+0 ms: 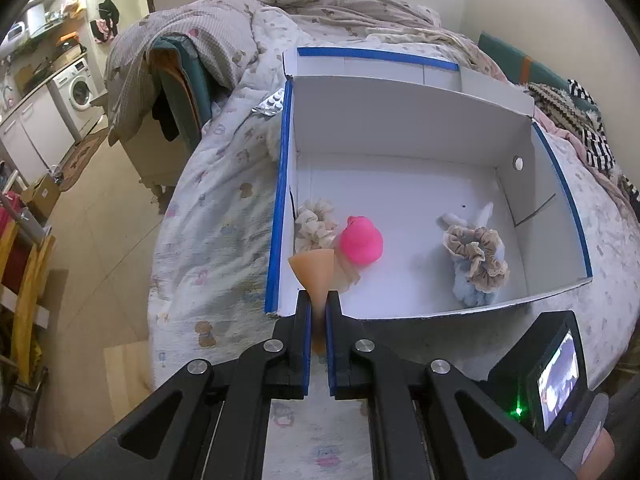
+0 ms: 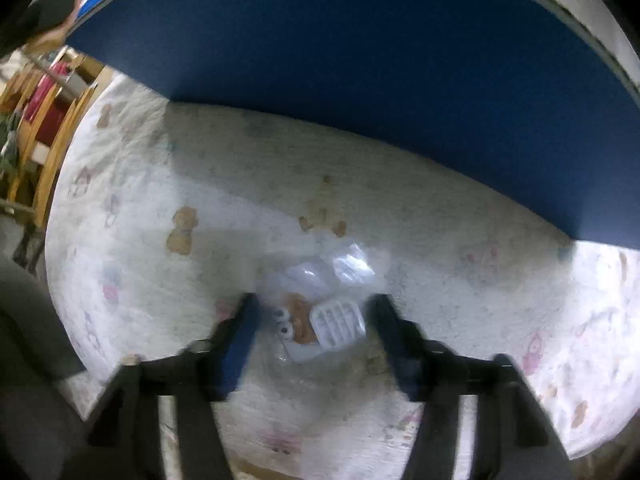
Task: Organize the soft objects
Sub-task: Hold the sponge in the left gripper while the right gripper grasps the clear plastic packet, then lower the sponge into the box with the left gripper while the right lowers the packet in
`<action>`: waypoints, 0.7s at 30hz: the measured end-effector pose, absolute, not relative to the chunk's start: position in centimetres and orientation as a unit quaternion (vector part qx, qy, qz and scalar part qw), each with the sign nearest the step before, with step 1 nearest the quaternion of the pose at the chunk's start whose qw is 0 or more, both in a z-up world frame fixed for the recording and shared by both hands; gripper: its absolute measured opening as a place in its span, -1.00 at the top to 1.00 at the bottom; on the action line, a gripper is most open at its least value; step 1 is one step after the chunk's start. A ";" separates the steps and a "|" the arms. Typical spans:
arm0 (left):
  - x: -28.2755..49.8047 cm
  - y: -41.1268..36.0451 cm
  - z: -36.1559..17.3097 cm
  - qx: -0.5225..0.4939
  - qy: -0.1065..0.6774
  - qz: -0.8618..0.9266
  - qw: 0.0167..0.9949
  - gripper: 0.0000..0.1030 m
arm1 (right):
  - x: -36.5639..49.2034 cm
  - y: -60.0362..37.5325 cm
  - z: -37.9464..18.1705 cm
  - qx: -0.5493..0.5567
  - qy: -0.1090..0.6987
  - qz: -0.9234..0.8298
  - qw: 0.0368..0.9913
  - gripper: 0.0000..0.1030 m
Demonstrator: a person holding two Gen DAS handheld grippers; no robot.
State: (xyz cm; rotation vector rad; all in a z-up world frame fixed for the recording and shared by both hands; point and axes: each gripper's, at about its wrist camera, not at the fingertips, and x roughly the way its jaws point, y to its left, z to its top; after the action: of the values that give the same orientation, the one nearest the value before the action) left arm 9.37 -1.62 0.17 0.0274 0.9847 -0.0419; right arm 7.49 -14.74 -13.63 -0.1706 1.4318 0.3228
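Bedding printed with small bears [image 1: 208,240] carries a white box with blue edges [image 1: 280,200], open at the top. From the left wrist view, the left gripper [image 1: 319,300] has its fingers narrowed on a peach-coloured soft cone [image 1: 314,270], held over the box's near-left corner, probably to be let go inside. Already within: a cream scrunchie [image 1: 316,222] and a pink soft toy [image 1: 362,244] touching near the left wall, and a beige scrunchie on something light blue and fluffy [image 1: 478,268] toward the near-right corner. A blister pack [image 1: 274,106] lies outside, by the far-left corner.

From the right wrist view, which is blurred, the right gripper [image 2: 312,316] hangs with fingers wide, straddling a clear packet with a brown googly-eyed toy [image 2: 316,312] on the bedspread, seemingly its next pick. The box's blue outer wall [image 2: 360,80] rises just behind.
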 end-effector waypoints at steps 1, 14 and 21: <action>9.4 -1.6 0.2 0.013 0.472 -0.020 0.881 0.88 | 7.4 -14.8 -13.5 -0.079 0.652 0.148 0.739 0.16; 9.4 -1.3 0.4 0.003 0.468 -0.016 0.884 0.88 | 6.0 -15.8 -8.9 0.015 0.621 0.198 0.758 0.25; 10.1 -0.6 1.3 -0.020 0.459 -0.007 0.888 0.89 | 7.1 -17.8 -3.5 0.098 0.562 0.236 0.787 0.25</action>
State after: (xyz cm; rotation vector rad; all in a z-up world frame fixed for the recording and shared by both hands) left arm 10.12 -0.64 1.28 -0.0412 0.9533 -0.0136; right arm 7.10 -17.83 -3.52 0.2116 1.2111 0.5085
